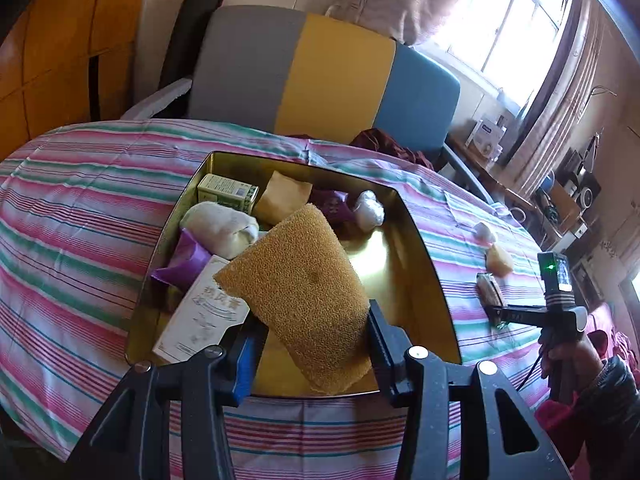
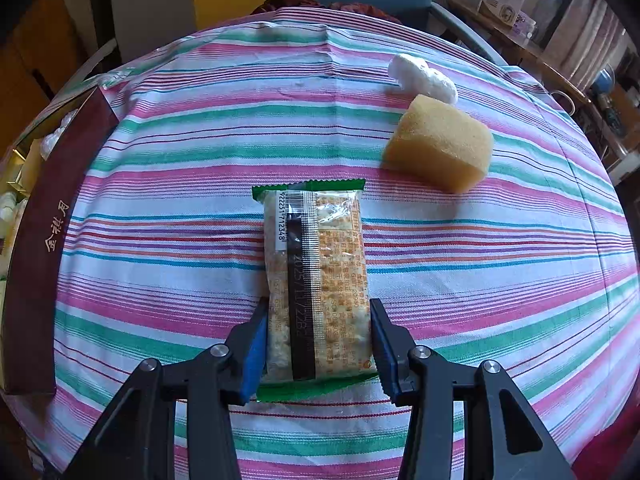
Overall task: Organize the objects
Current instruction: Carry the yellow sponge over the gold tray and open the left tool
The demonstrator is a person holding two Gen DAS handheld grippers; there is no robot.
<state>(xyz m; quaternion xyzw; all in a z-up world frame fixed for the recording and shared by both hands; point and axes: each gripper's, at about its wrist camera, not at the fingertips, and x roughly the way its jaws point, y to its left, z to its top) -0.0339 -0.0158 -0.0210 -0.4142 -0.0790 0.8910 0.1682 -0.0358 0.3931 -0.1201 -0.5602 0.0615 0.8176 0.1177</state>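
Observation:
My left gripper point(image 1: 314, 340) is shut on a coarse brown sponge point(image 1: 304, 292) and holds it over the open gold tin box point(image 1: 424, 248). The box holds a white carton point(image 1: 200, 312), a green carton point(image 1: 228, 192), a cream cloth bundle point(image 1: 220, 228), purple wrappers and a white wad point(image 1: 370, 206). My right gripper point(image 2: 318, 340) has its jaws around the near end of a cracker packet point(image 2: 316, 280) lying on the striped cloth; the pads touch its sides. The right gripper also shows in the left wrist view point(image 1: 496, 312).
A yellow sponge block point(image 2: 440, 148) and a white foam wad point(image 2: 424, 76) lie on the striped tablecloth point(image 2: 160, 184) beyond the packet. The maroon side of the box point(image 2: 44, 232) stands at the left. A chair with a grey, yellow and blue back point(image 1: 320, 72) is behind the table.

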